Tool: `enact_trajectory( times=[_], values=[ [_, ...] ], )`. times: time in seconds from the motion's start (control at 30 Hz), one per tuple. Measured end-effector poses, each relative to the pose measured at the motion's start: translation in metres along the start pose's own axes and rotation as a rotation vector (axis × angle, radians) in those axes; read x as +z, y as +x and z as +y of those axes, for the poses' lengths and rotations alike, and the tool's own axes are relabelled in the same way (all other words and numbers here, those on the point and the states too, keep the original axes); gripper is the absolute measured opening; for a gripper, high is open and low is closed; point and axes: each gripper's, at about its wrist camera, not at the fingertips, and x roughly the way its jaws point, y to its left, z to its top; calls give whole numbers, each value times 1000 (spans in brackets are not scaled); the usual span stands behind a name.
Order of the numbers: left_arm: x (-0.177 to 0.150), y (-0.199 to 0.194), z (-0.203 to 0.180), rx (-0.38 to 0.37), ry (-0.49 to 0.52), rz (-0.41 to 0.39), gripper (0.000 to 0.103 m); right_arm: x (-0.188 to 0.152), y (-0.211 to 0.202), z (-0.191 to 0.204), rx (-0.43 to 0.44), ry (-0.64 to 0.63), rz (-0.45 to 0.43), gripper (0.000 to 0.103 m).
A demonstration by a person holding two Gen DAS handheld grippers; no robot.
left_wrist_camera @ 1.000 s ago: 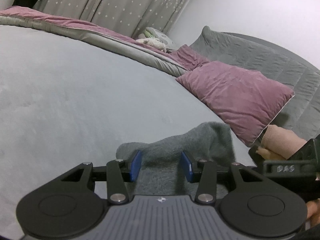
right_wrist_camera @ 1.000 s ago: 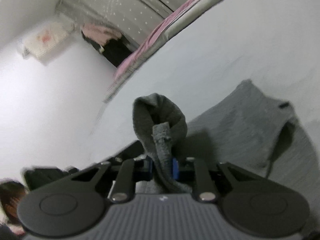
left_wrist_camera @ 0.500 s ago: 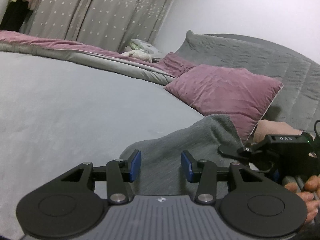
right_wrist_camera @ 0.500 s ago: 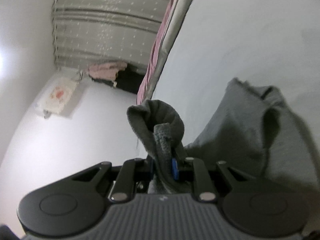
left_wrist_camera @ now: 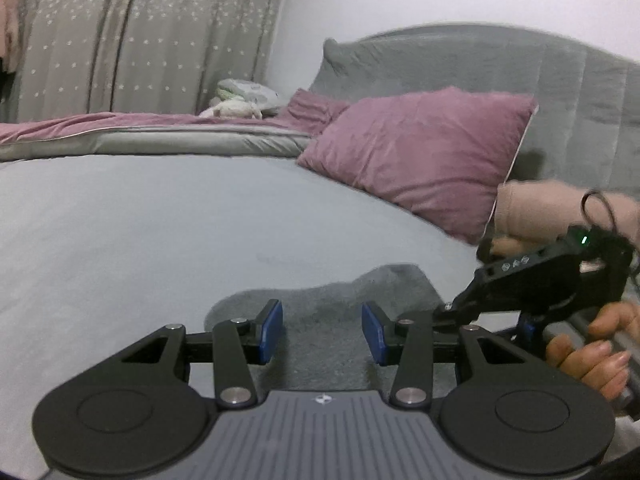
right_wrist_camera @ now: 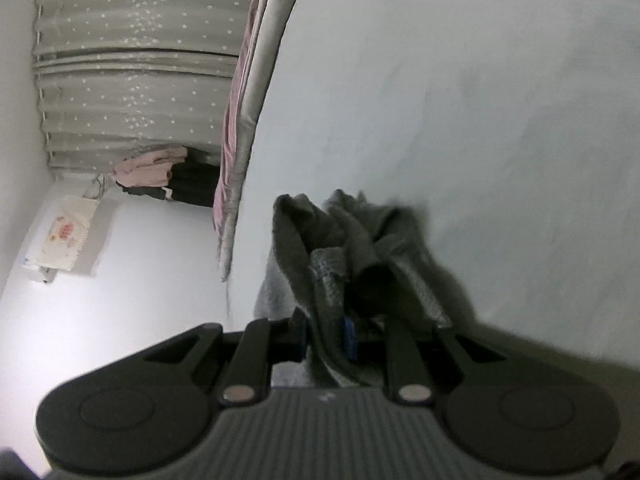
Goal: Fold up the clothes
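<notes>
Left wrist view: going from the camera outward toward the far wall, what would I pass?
Left gripper, open → grey garment → bare grey bedspread → purple pillow → grey headboard.

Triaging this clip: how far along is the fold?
Early. Done: nothing shows a finished fold; the grey garment lies partly spread on the bed. In hand: the right gripper is shut on a bunched edge of it, lifted. The left gripper is open above the cloth, holding nothing. Left: laying the edge over, flattening, further folds.
</notes>
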Motion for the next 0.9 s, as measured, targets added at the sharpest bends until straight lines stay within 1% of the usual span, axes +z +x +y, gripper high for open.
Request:
enact_trajectory(
  times=[0.03, 0.1, 0.17, 0.23, 0.33, 0.4, 0.43, 0.53, 0.57, 0.6, 0.63, 0.67, 0.73, 0.8, 0.83, 0.87, 0.9],
  values=[
    [-2, 5, -1, 5, 4, 17, 43, 0, 0, 3, -12, -18, -5, 23],
    [-5, 13, -1, 20, 10, 47, 43, -1, -3, 11, -30, -68, -26, 45],
    [-8, 17, -2, 32, 19, 69, 43, -4, -12, 23, -42, -136, -57, 48],
    [-6, 13, -4, 24, 27, 63, 43, -7, -23, 34, -52, -207, -90, 47],
    [1, 4, -4, 8, 13, 26, 43, -8, -34, 46, -57, -289, -134, 45],
    [3, 0, -1, 8, -1, 5, 43, -7, -29, 50, -38, -303, -143, 36],
    [4, 0, 1, 9, -7, 0, 43, -7, -28, 52, -28, -305, -141, 34],
    [1, 4, 7, 14, -16, 8, 43, -6, -15, 58, -64, -328, -156, 32],
    [-1, 6, 9, 15, -17, 13, 43, -5, -11, 60, -76, -337, -161, 28],
    [-3, 8, 10, 18, -16, 20, 43, -5, -8, 61, -93, -352, -174, 19],
    [-6, 11, 11, 28, -10, 28, 43, -4, -6, 62, -105, -367, -198, 12],
    [-8, 13, 10, 47, 2, 37, 43, -4, -3, 63, -117, -383, -222, 7],
    [-12, 16, 7, 70, 25, 47, 42, -7, -2, 69, -127, -437, -279, 6],
    [-16, 16, 3, 80, 52, 52, 42, -11, -1, 77, -195, -511, -297, 6],
    [-17, 17, 2, 83, 63, 54, 42, -12, 4, 78, -262, -544, -296, 6],
    [-19, 18, 0, 85, 77, 54, 42, -12, 8, 76, -306, -560, -290, 6],
    [-20, 19, -1, 86, 88, 52, 42, -12, 11, 72, -323, -549, -279, 6]
  ],
)
